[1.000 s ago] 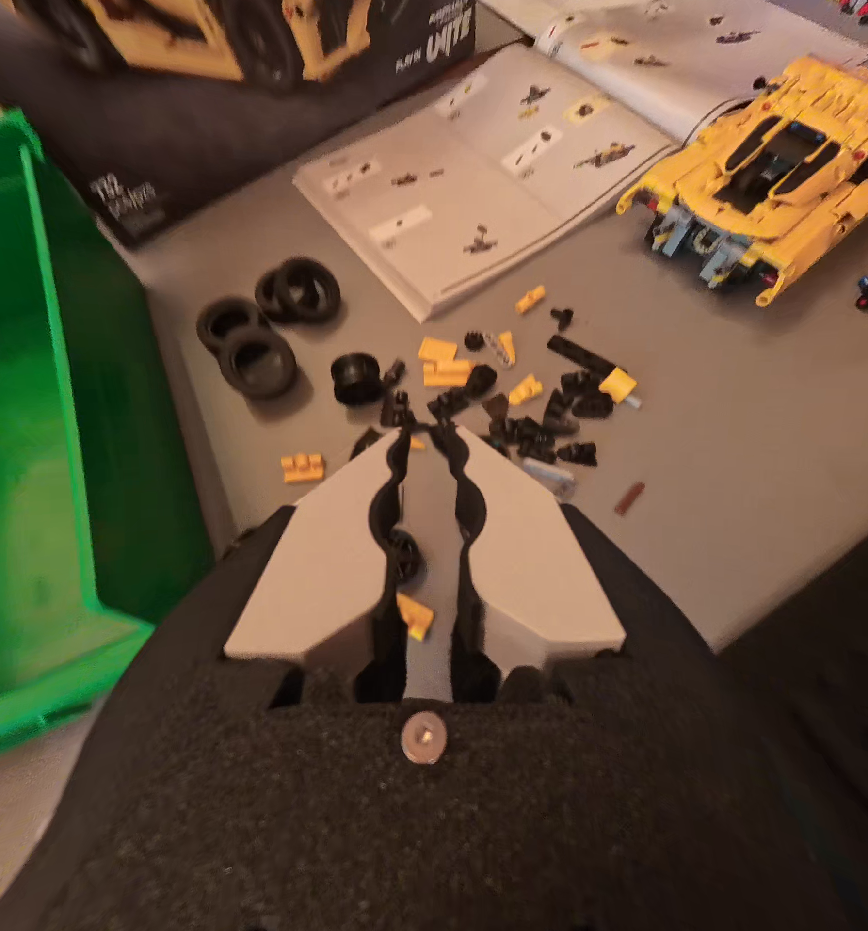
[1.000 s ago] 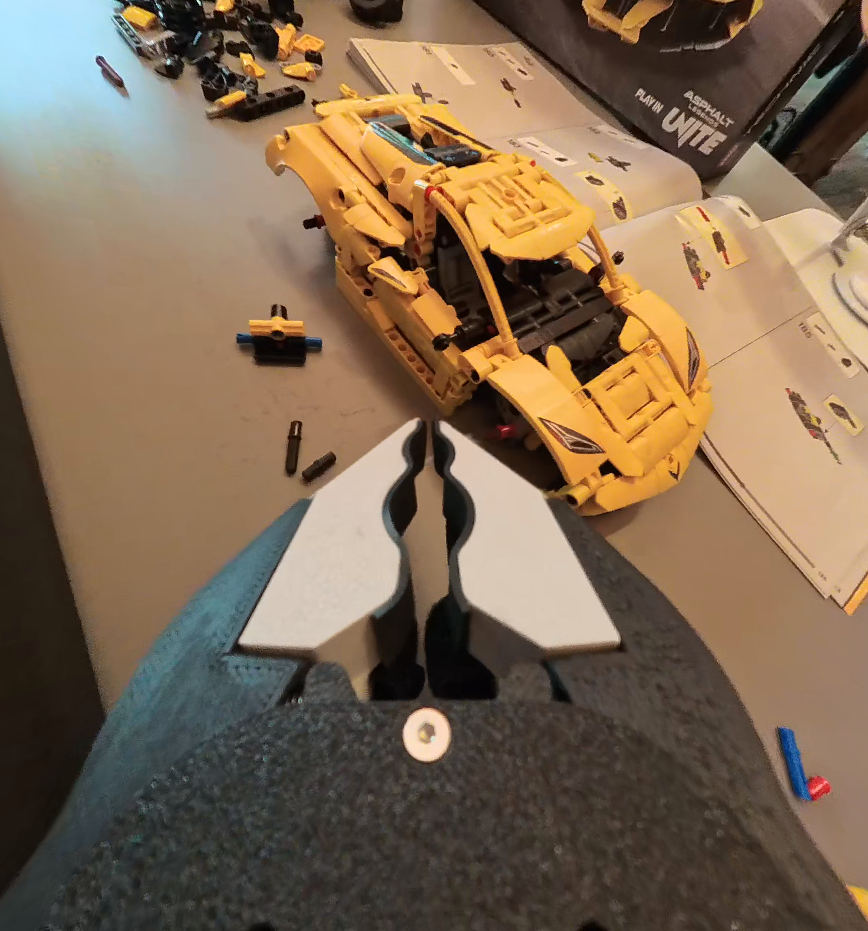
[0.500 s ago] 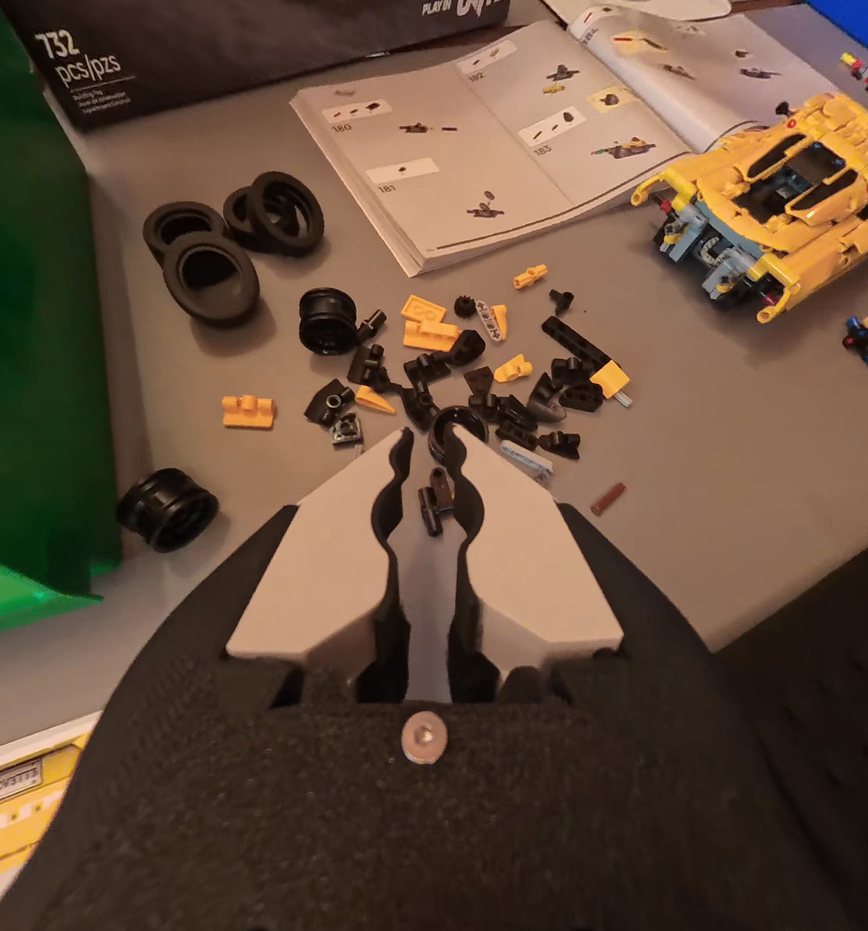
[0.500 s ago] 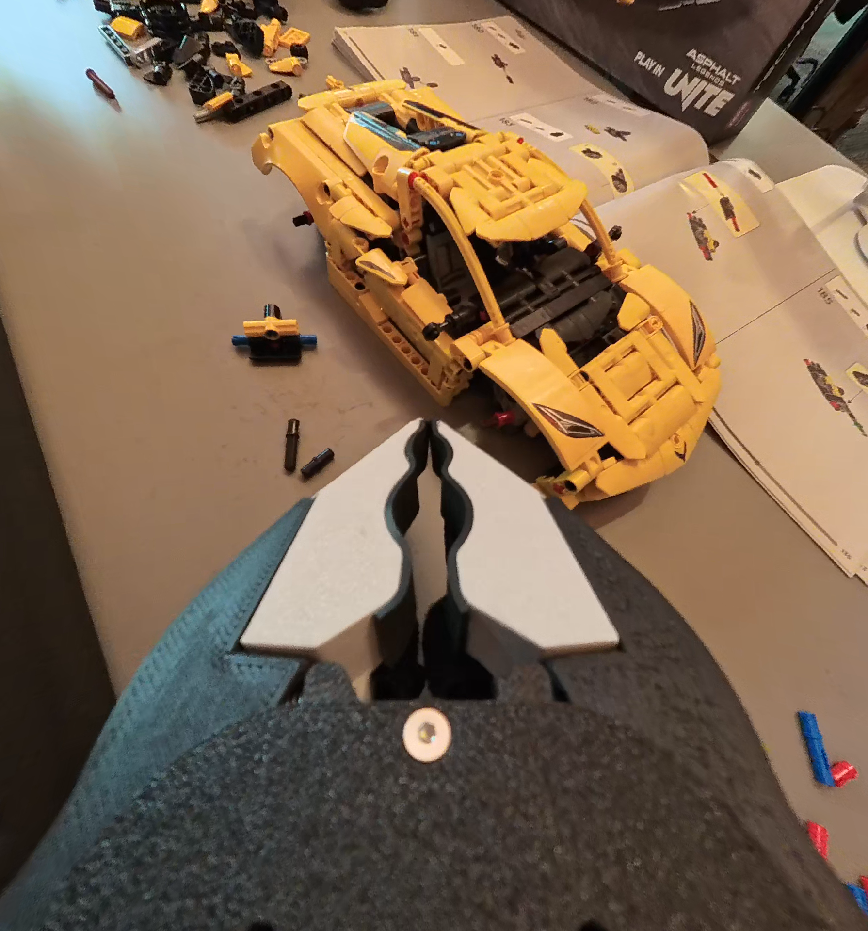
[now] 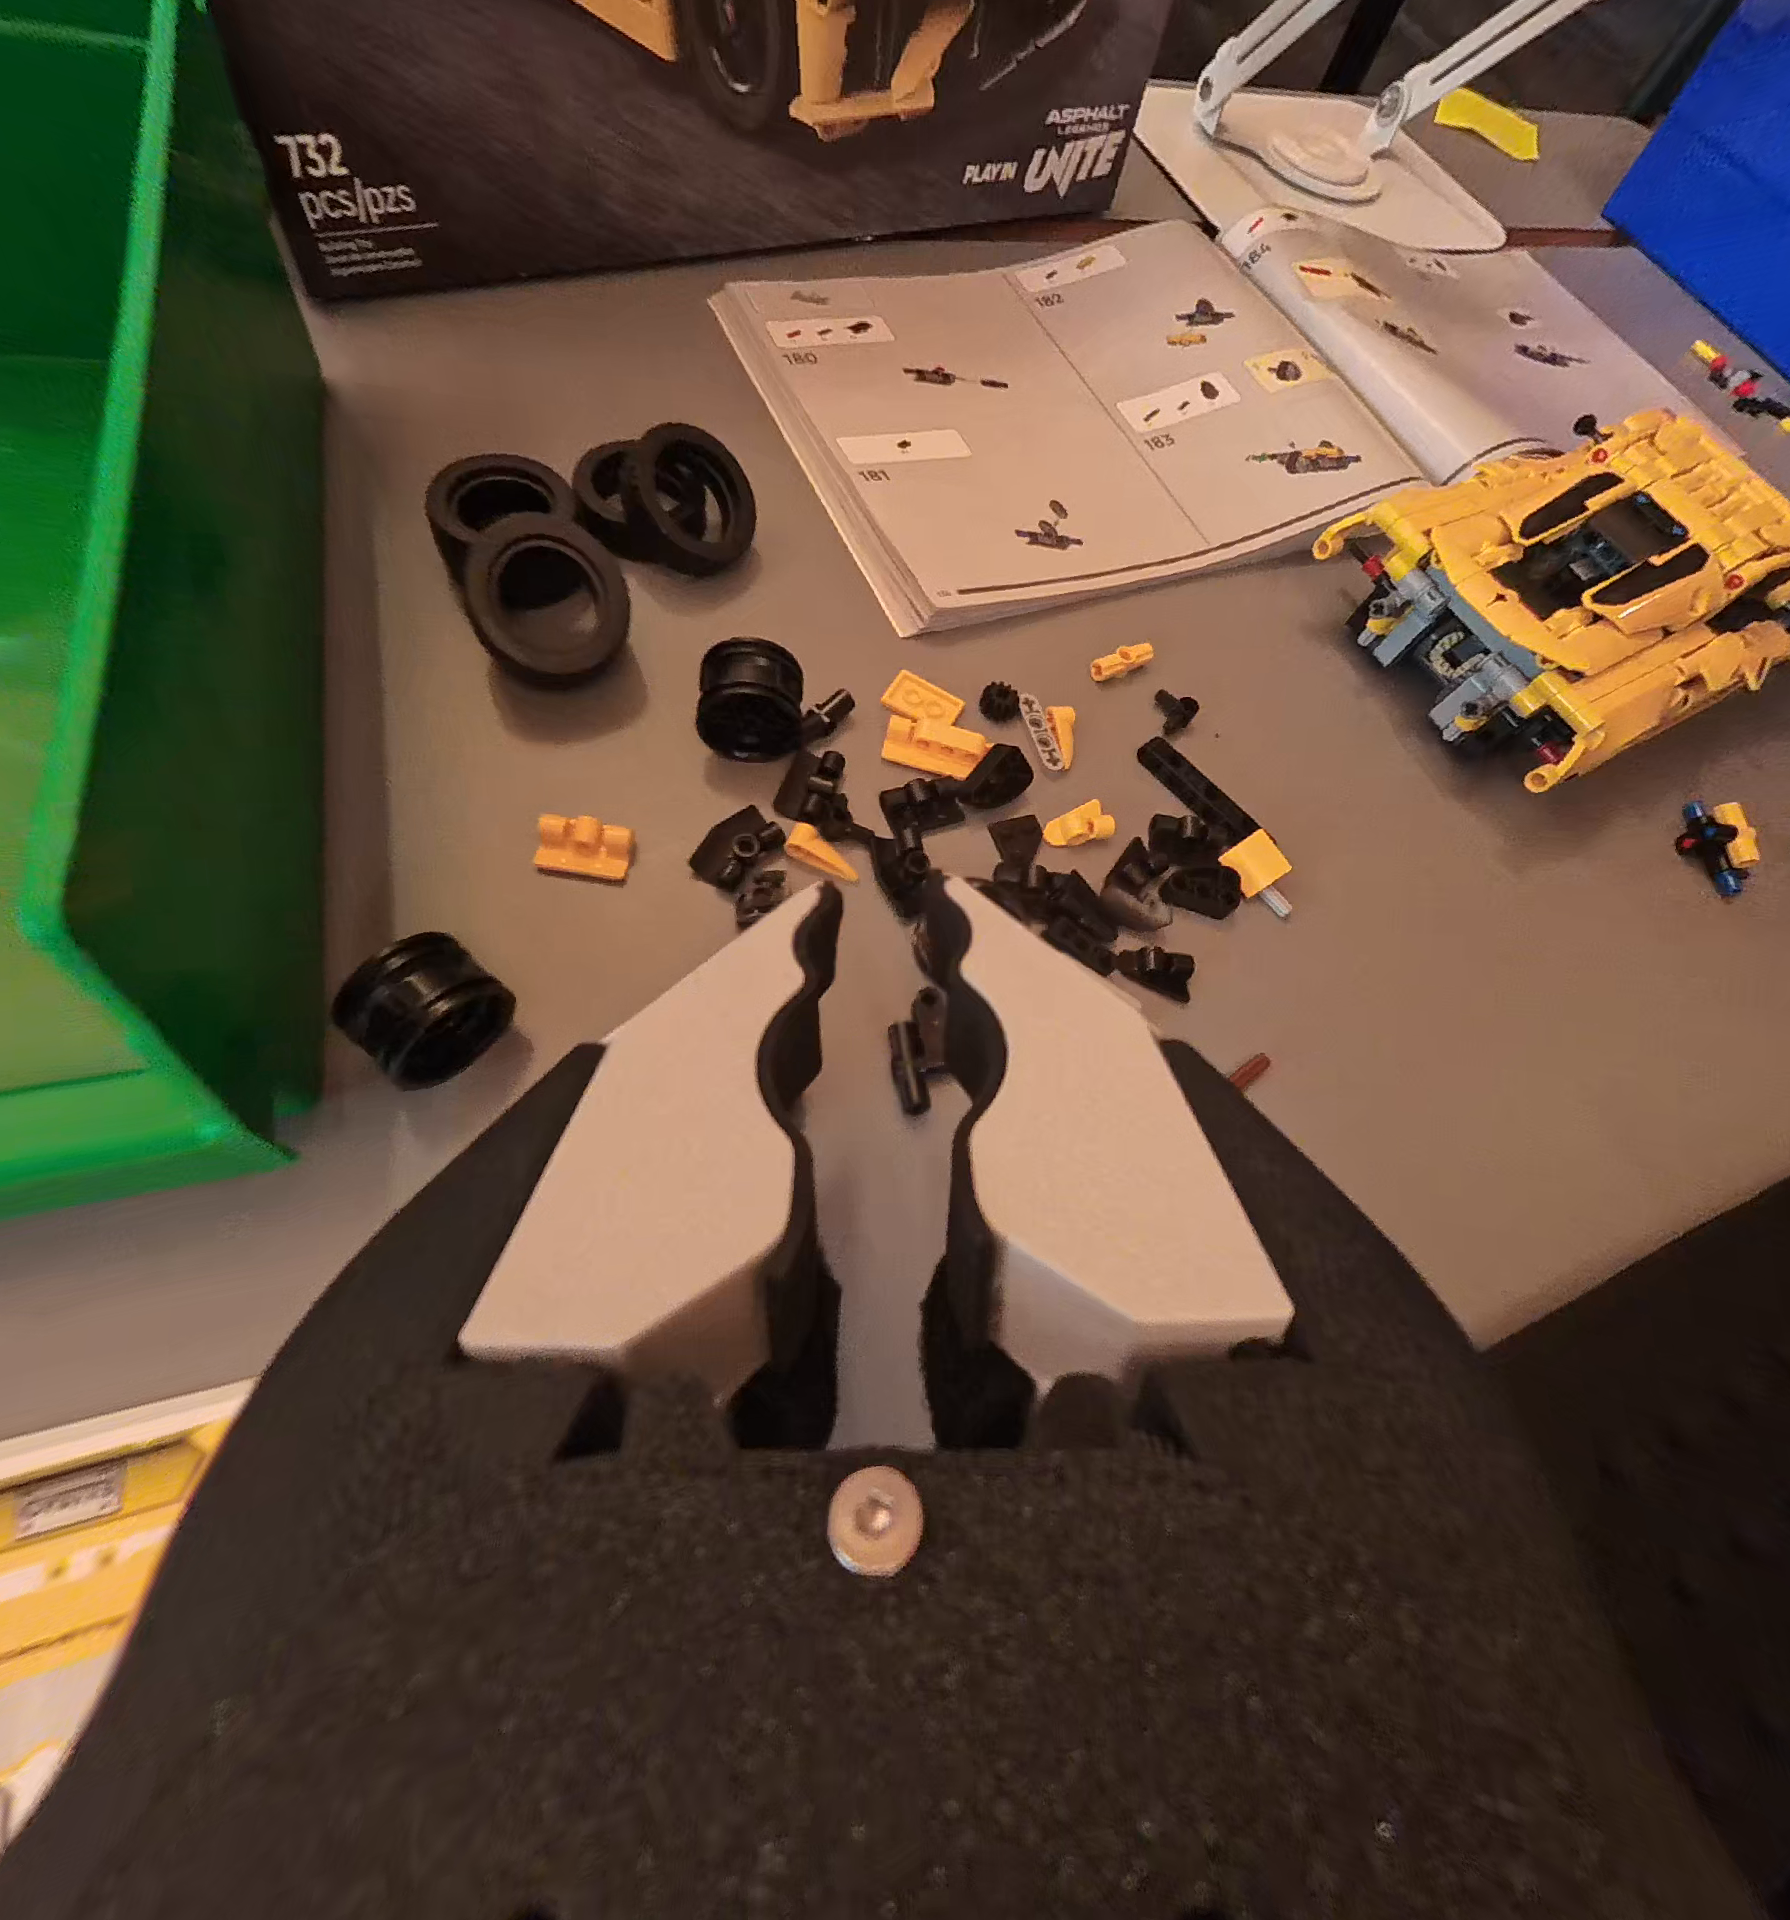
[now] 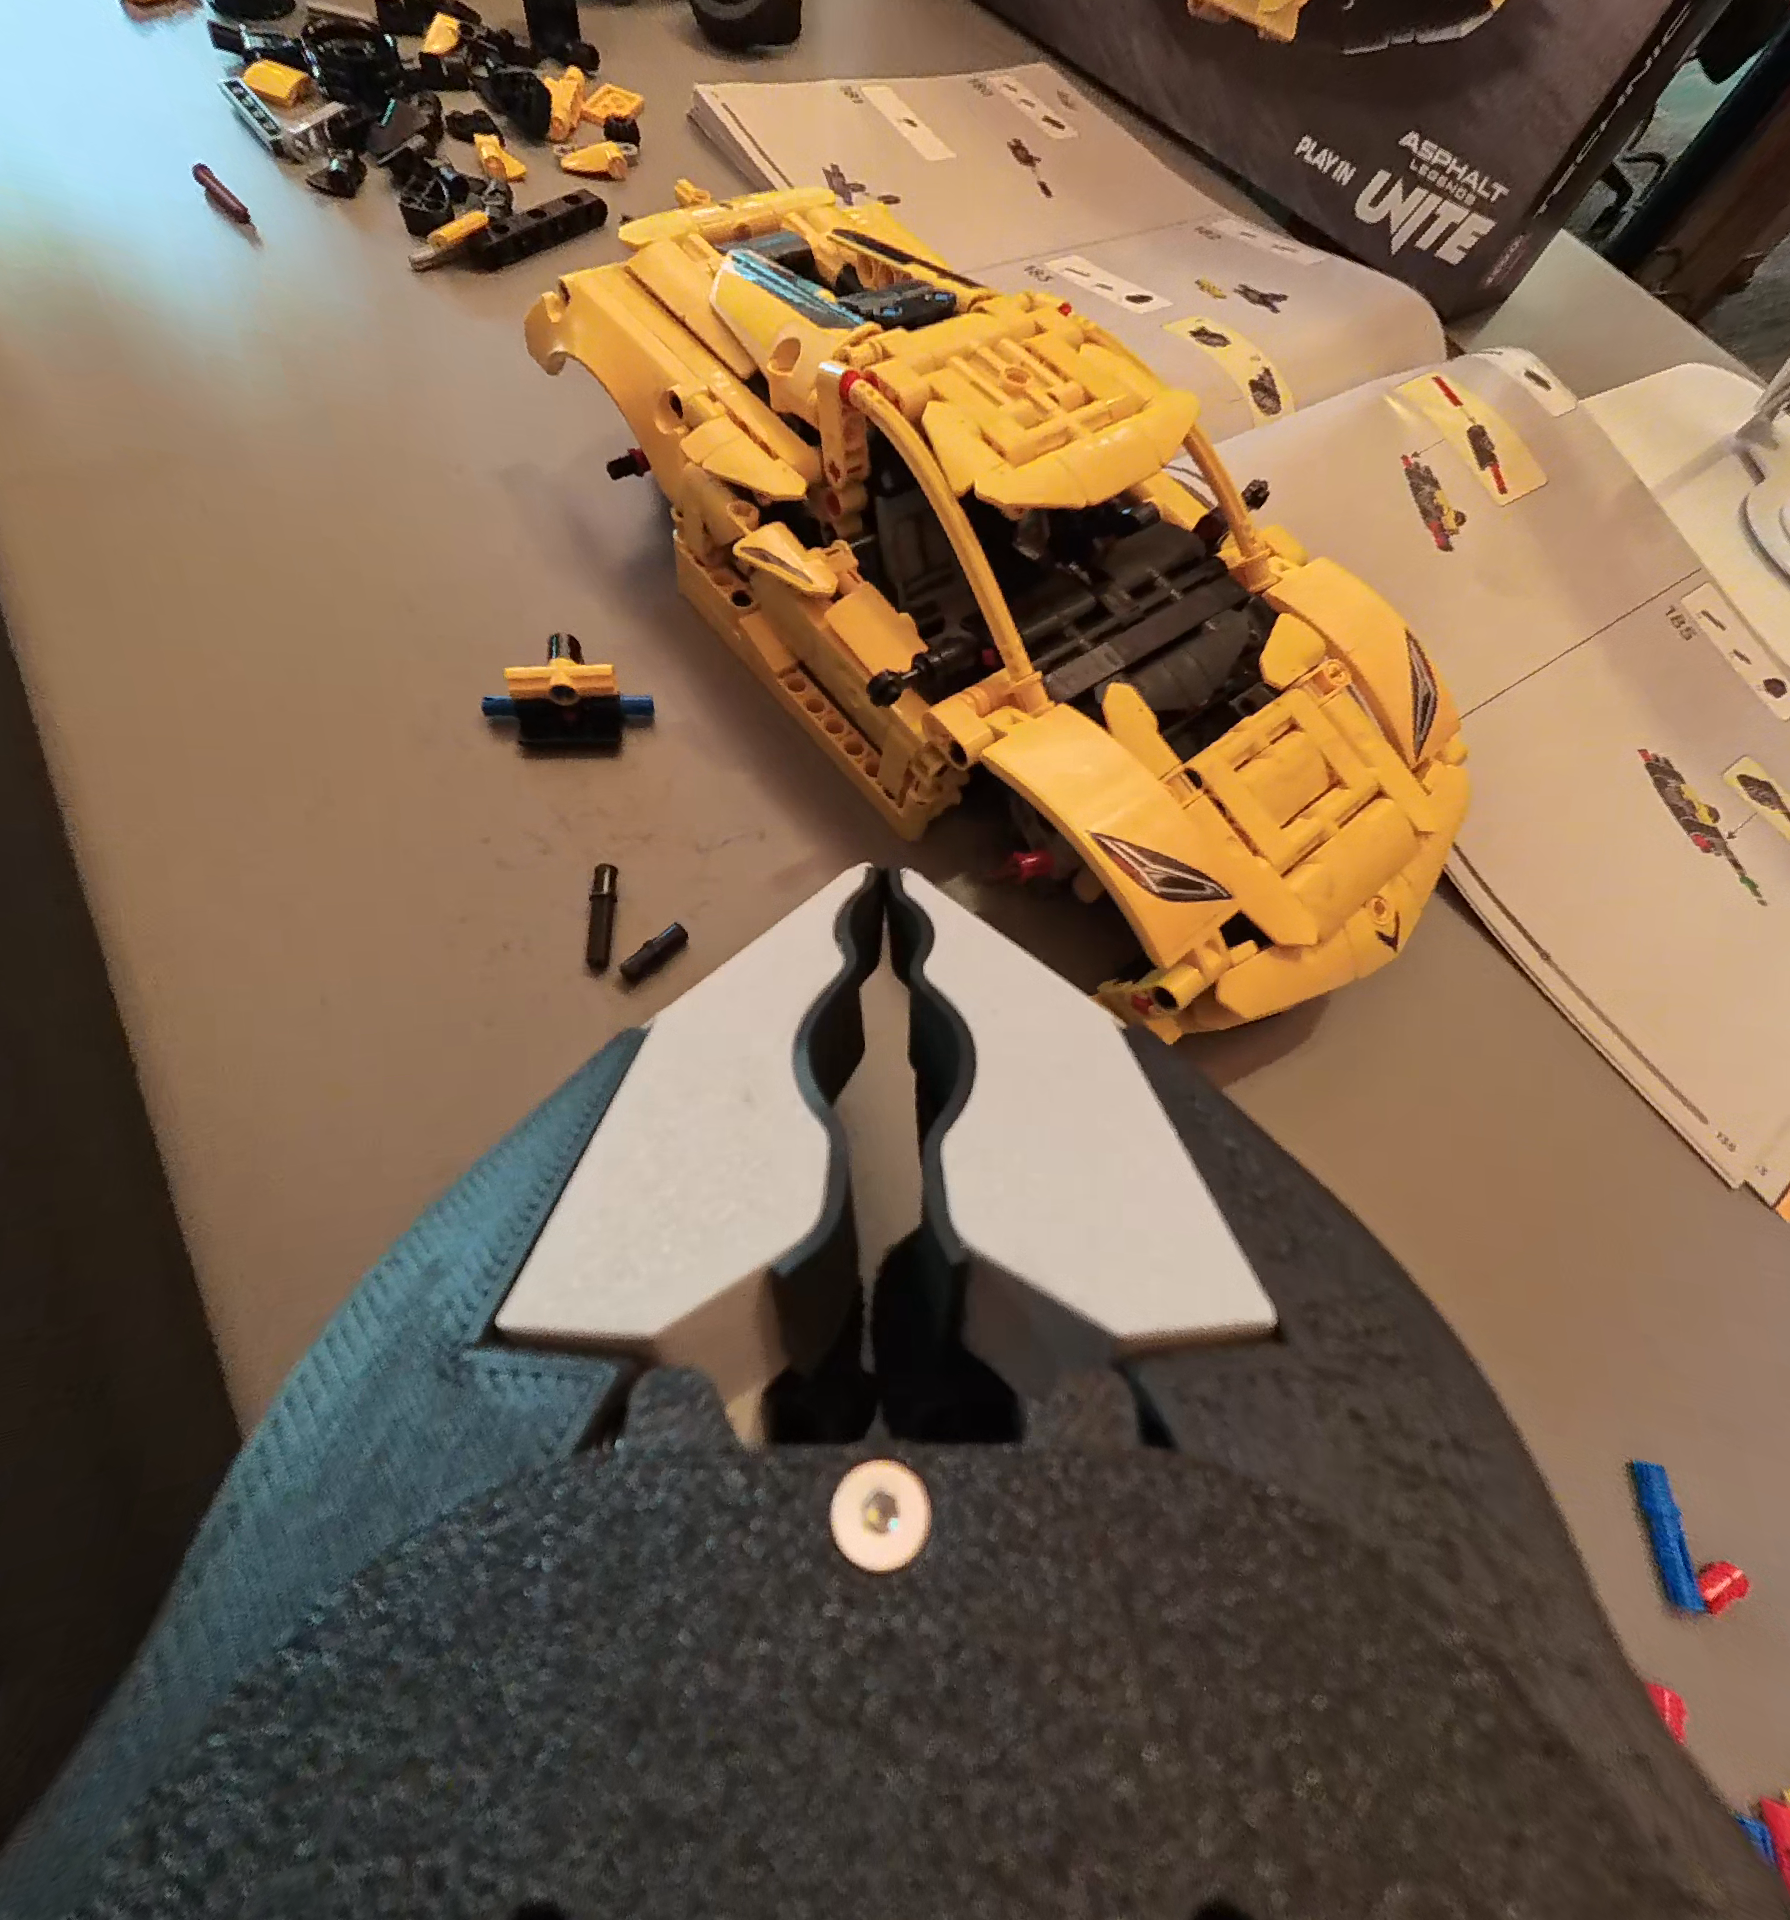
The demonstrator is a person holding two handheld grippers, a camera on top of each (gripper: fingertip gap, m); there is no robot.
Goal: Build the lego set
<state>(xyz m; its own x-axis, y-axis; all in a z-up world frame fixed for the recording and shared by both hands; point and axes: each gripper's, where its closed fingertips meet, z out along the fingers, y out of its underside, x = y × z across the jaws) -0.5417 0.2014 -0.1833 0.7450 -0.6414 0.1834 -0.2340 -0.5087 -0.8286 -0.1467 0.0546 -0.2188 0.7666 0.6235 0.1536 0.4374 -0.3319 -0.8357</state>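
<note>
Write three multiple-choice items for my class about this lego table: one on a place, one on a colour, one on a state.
1. Where does the small yellow-and-blue assembly lie, relative to the yellow car? A on its roof; B on the table beside it; C under it.
2. The bin beside the tyres is: A red; B green; C white.
3. The right claw is: A shut, empty; B wide open; C shut on a tyre.
Key: B, it sits apart on bare table; B, its walls are green; A, tips nearly meet, nothing between.
</note>
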